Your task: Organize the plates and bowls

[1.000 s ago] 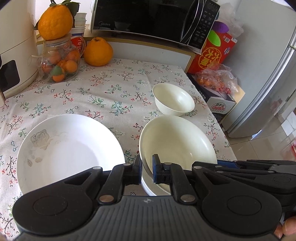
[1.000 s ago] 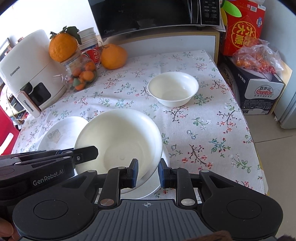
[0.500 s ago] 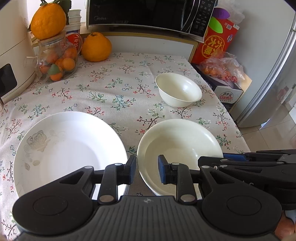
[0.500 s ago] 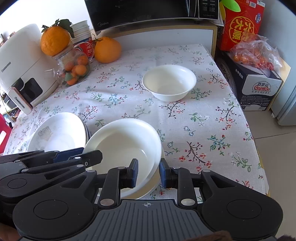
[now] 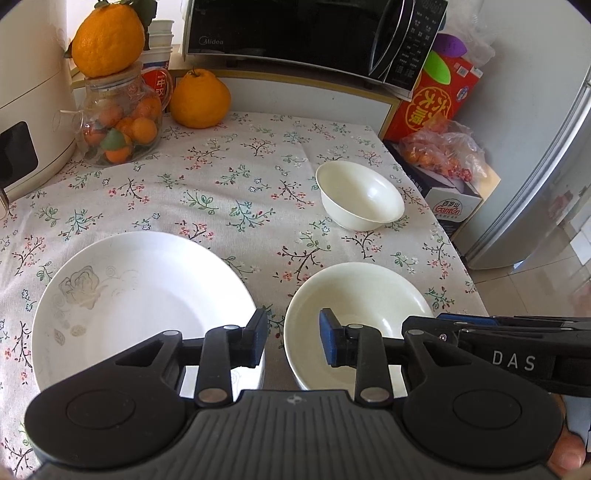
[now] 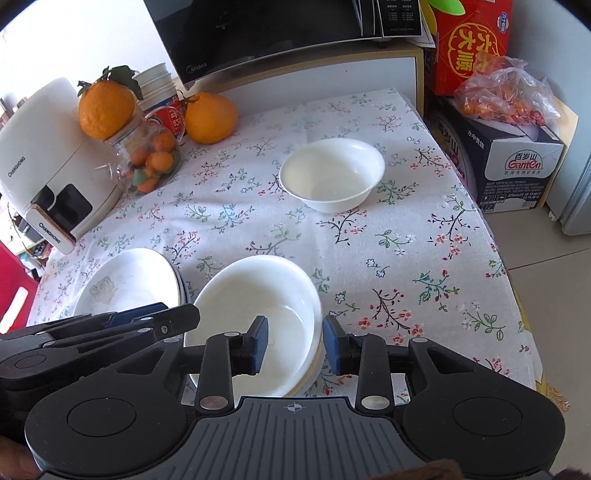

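Observation:
A stack of white shallow bowls (image 5: 354,306) (image 6: 255,306) rests on the flowered tablecloth near the front edge. A white plate with a faint rose print (image 5: 136,306) (image 6: 125,288) lies to its left. A small white bowl (image 5: 360,195) (image 6: 332,173) stands farther back. My left gripper (image 5: 293,341) is open and empty, above the gap between plate and stack. My right gripper (image 6: 295,343) is open, its jaws either side of the stack's near right rim without gripping it.
A jar of small oranges (image 5: 118,122) with a large orange on its lid, a second large orange (image 5: 199,98), a white appliance (image 6: 48,162) and a microwave (image 5: 306,33) line the back. Boxes and a fruit bag (image 6: 506,107) stand right of the table.
Both grippers opened and let go of the shallow bowl, which now rests nested on the stack. Both grippers have drawn back and the jaws stand wider apart.

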`<state>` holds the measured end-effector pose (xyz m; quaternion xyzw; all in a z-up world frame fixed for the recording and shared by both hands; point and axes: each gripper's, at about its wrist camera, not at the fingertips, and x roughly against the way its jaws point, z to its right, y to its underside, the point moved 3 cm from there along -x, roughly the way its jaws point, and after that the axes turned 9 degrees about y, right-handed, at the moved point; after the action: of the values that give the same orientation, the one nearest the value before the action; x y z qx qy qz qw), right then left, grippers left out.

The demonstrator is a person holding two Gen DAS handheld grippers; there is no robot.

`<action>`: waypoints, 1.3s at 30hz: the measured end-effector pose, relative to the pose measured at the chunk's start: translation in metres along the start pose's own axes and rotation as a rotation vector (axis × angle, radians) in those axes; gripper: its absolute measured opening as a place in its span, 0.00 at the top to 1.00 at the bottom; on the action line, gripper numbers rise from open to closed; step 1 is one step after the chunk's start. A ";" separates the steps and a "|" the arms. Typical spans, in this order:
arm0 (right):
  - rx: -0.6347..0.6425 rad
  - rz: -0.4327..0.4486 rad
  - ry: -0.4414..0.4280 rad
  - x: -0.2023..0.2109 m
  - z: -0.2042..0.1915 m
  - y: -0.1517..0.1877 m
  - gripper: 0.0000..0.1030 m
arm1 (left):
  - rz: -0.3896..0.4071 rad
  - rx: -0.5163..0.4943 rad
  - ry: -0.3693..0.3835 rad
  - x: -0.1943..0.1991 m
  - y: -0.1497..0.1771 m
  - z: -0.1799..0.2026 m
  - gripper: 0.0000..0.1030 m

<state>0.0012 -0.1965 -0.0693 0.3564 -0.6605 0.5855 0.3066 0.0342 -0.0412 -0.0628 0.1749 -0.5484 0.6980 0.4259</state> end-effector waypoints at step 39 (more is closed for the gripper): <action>-0.386 0.083 0.043 0.004 0.100 -0.086 0.32 | 0.047 0.107 0.078 -0.013 -0.078 0.005 0.59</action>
<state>0.0716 -0.3015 -0.0312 0.2508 -0.7679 0.4677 0.3586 0.1015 -0.0483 -0.0219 0.1571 -0.4972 0.7424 0.4206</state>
